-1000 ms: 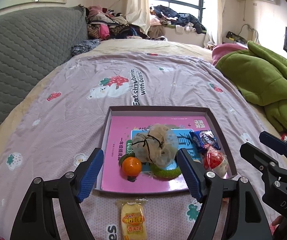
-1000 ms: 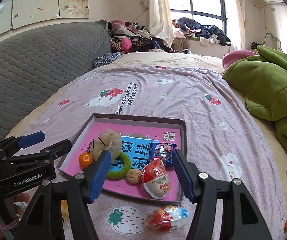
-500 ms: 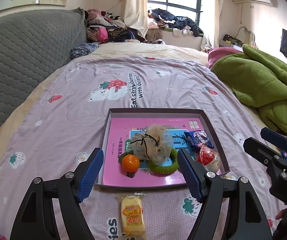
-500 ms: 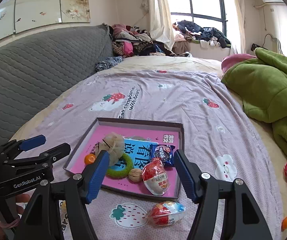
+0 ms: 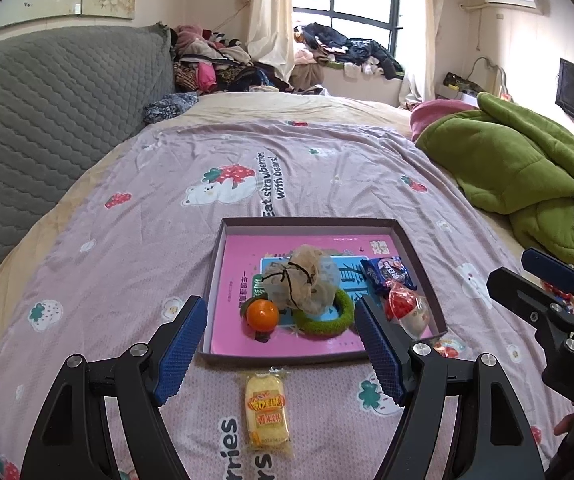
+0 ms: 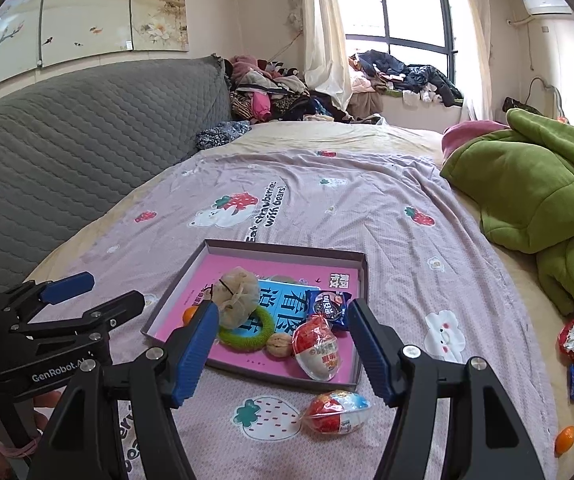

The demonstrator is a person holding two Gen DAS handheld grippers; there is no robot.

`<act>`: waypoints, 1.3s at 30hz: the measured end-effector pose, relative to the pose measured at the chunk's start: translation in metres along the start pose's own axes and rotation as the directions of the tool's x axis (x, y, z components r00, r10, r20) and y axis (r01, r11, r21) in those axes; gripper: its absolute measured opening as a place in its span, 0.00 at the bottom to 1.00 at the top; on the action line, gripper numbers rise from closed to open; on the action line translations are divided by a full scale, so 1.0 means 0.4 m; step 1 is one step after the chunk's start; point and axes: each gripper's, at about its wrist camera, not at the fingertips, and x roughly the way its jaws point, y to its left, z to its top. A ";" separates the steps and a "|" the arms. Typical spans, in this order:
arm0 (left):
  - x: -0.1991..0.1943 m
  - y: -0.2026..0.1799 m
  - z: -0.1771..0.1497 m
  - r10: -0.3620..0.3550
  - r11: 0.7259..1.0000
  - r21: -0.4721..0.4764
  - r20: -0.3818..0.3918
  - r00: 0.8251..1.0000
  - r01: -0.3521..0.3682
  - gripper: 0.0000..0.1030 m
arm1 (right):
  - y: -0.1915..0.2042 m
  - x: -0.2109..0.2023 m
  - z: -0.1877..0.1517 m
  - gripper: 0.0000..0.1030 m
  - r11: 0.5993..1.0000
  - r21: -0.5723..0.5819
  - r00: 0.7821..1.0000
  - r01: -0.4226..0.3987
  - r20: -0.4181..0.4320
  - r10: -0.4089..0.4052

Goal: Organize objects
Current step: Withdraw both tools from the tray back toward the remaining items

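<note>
A yellow snack packet (image 5: 267,410) lies on the bedspread (image 5: 127,248) just before the tray (image 5: 213,272), long axis pointing toward it, between the left gripper's (image 5: 281,350) open, empty jaws; the right gripper (image 6: 283,346) also gapes empty.

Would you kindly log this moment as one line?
left gripper: open, empty | right gripper: open, empty | tray: holds orange, green ring | yellow snack pack: outside tray

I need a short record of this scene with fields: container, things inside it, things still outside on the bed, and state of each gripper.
container: shallow cardboard box lid with pink lining
inside: small orange fruit, green fuzzy ring, beige mesh pouch, blue snack packet, red-and-white egg-shaped sweet, walnut
outside: yellow wrapped cake, second egg-shaped sweet
left gripper: open, empty
right gripper: open, empty
</note>
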 end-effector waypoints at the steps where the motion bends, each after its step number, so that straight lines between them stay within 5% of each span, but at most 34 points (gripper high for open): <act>1: -0.001 -0.002 -0.002 0.000 1.000 0.000 -0.001 1.000 0.000 0.75 | 0.001 -0.006 -0.002 0.64 1.000 0.002 1.000 -0.002 0.003 0.002; 39: -0.159 0.006 -0.118 -0.030 1.000 0.003 0.046 0.998 0.030 0.75 | 0.021 -0.192 -0.090 0.64 1.000 0.013 0.998 -0.005 0.059 0.005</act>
